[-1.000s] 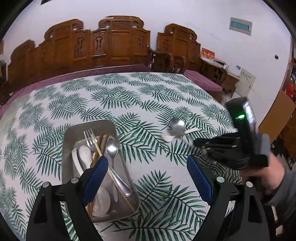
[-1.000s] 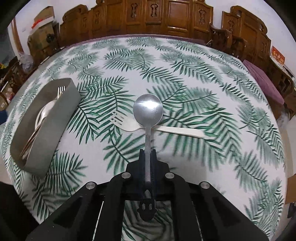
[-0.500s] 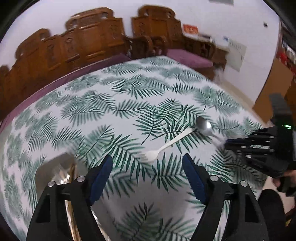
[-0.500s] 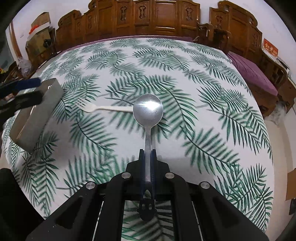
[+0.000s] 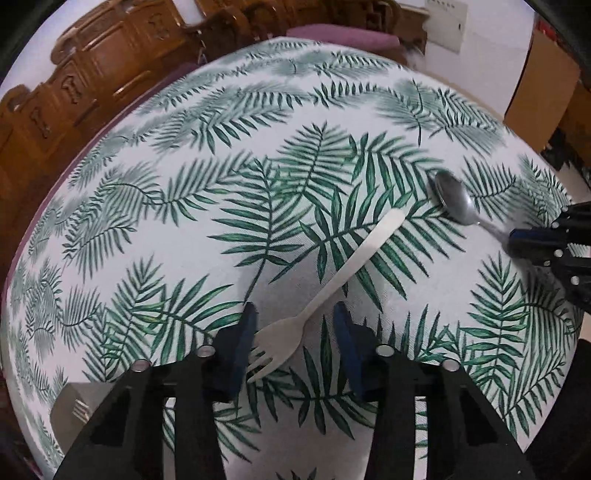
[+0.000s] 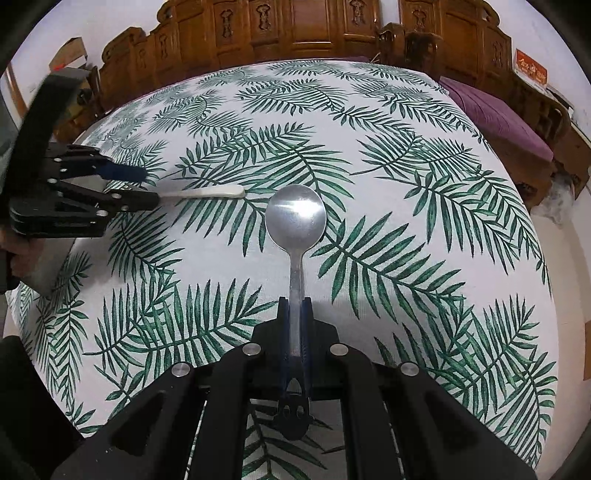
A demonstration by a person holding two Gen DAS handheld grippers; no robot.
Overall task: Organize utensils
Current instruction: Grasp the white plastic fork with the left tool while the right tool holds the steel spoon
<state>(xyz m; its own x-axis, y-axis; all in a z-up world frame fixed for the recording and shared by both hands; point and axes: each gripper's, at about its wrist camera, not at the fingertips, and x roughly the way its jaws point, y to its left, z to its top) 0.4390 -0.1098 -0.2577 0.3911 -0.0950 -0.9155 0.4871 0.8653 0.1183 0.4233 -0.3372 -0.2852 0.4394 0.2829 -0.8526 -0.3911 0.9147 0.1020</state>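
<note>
A white plastic fork (image 5: 332,280) lies on the leaf-print tablecloth, tines toward me. My left gripper (image 5: 293,330) is open, its blue pads on either side of the fork's head, not clamped. In the right wrist view the same fork's handle (image 6: 210,192) sticks out from the left gripper (image 6: 144,186). My right gripper (image 6: 294,314) is shut on the handle of a metal spoon (image 6: 295,218), held above the cloth. The spoon (image 5: 452,201) also shows at the right of the left wrist view.
A corner of the metal utensil tray (image 5: 74,406) with a fork in it shows at lower left in the left wrist view. Carved wooden chairs (image 6: 295,26) ring the far side of the round table (image 6: 406,184). A purple cushion (image 6: 495,114) lies right.
My left gripper has moved from over the tray to the white fork and narrowed around its head. My right gripper has carried the spoon off the fork.
</note>
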